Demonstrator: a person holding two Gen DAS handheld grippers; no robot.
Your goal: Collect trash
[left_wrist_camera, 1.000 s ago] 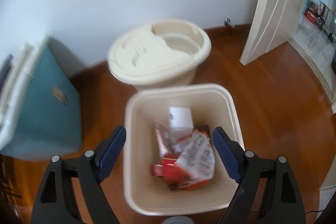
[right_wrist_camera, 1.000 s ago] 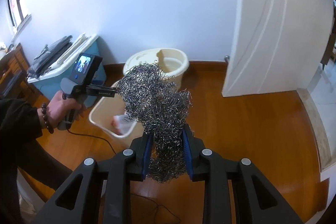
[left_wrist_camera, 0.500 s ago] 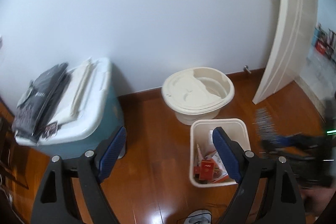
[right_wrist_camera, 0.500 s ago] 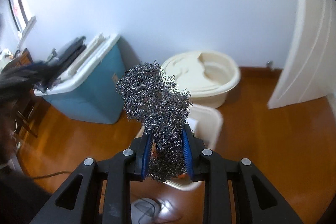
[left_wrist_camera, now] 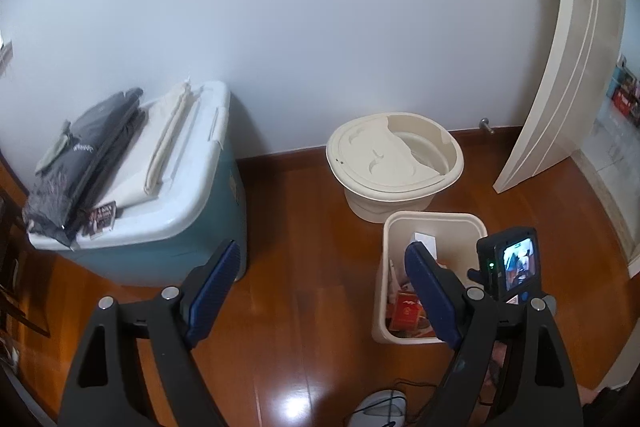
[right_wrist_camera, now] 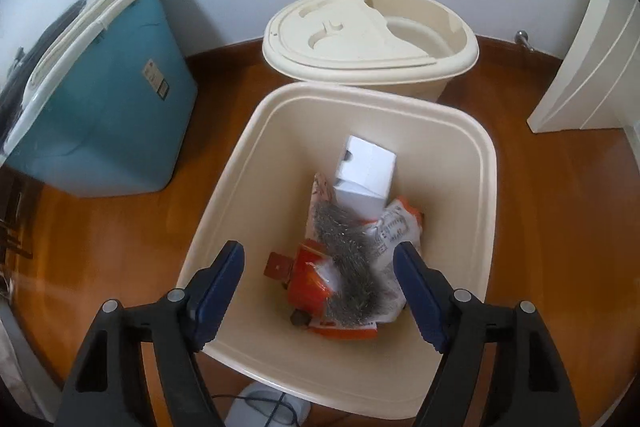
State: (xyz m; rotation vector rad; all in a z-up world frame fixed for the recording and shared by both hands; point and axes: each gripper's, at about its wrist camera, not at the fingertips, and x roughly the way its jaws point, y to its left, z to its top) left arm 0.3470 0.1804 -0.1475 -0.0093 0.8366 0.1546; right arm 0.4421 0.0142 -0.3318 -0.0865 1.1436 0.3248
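My right gripper (right_wrist_camera: 318,291) hangs over the cream trash bin (right_wrist_camera: 490,187) with its fingers spread wide and nothing between them. The steel wool scrubber (right_wrist_camera: 346,247) lies below and between the fingers, down in the bin on top of the orange snack wrappers (right_wrist_camera: 310,279), just beside the white box (right_wrist_camera: 366,173). My left gripper (left_wrist_camera: 320,291) is likewise spread and empty, held off to the bin's left above the wooden floor (left_wrist_camera: 304,227), near the teal cooler (left_wrist_camera: 160,239). A round cream lidded bucket (right_wrist_camera: 360,39) stands behind the bin.
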